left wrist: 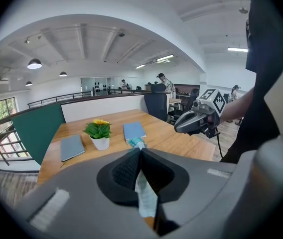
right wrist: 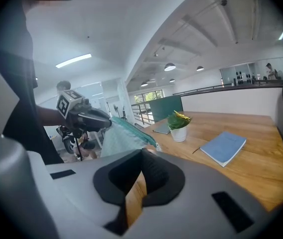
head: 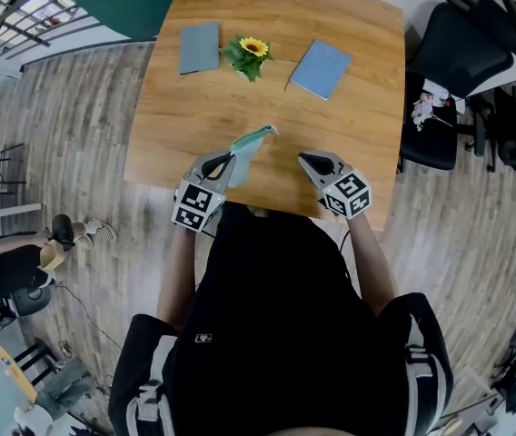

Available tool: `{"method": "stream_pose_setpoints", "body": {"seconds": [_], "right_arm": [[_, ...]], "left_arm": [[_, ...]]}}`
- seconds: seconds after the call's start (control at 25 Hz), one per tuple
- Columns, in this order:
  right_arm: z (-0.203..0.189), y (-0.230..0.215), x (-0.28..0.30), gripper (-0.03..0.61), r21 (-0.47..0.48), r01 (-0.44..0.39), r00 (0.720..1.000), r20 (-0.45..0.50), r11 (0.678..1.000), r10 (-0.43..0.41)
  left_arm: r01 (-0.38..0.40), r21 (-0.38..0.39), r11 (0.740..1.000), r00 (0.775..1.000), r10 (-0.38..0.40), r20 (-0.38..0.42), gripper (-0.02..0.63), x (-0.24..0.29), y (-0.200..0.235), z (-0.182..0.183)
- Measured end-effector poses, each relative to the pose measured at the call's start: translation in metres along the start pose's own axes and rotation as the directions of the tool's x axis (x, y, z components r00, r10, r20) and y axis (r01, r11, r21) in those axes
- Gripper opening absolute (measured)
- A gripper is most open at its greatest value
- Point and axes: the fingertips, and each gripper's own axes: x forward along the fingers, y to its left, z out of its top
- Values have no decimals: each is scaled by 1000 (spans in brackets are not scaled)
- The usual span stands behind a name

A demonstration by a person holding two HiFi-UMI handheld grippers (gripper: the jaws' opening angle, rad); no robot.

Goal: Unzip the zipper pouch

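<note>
The left gripper [head: 229,162] is clamped on the near end of the pouch [head: 252,142]. Its jaws pinch the teal fabric, and the rest of the pouch juts out far and to the right, over the near edge of the table [head: 240,107]. The right gripper [head: 303,158] has its jaws together on nothing, just right of the pouch and apart from it. Farther back stands a plant [head: 249,54], with a grey notebook [head: 199,47] to its left and a blue notebook [head: 321,68] to its right.
</note>
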Motion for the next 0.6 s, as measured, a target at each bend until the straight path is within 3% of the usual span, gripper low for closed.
{"method": "stream_pose_setpoints", "body": {"seconds": [0.6], "right_arm": [[-8, -4, -2, 2, -16, 15, 1000, -23, 1000, -16]], "left_arm": [[2, -6, 1000, 1000, -2, -11, 6, 2, -4, -6]]}}
